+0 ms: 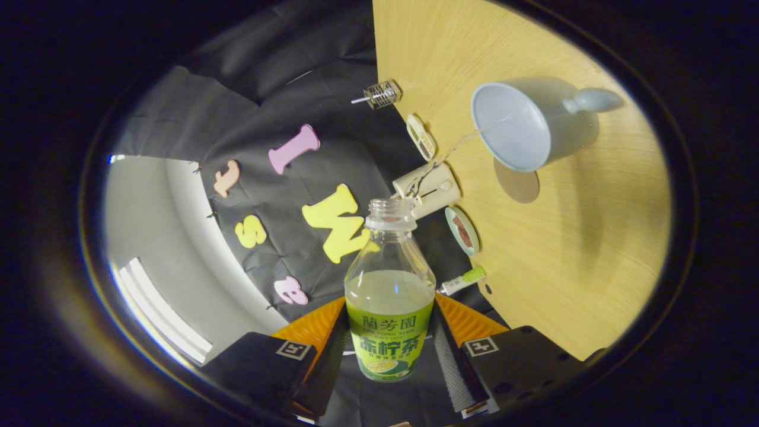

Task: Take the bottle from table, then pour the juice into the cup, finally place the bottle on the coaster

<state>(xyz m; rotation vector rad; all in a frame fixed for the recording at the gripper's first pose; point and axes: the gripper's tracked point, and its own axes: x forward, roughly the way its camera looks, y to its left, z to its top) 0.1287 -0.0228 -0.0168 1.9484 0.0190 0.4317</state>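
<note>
My fingers are clamped on the bottle, one pressing each side of its labelled lower body, so the grip is closed and firm. The whole view is rolled over: the tabletop stands like a wall beside me, which tells me I have the bottle tipped well onto its side. Its neck is uncapped and points away from my fingers, with pale juice lying in the lower part of the body.

Beyond the mouth, a thin stream arcs across to the cup, which sits on the tabletop with its opening facing me and its handle on the far side. The stream reaches the cup near its rim. Just beside the cup lies a round brownish disc, which I take for the coaster. A few small items line the tabletop's edge nearer the bottle; I cannot tell what they are.

I judge the pour to be under way. Next I must hold the stream inside the rim, then roll the bottle upright and carry it over to the coaster, setting it down flat before I let go.
</note>
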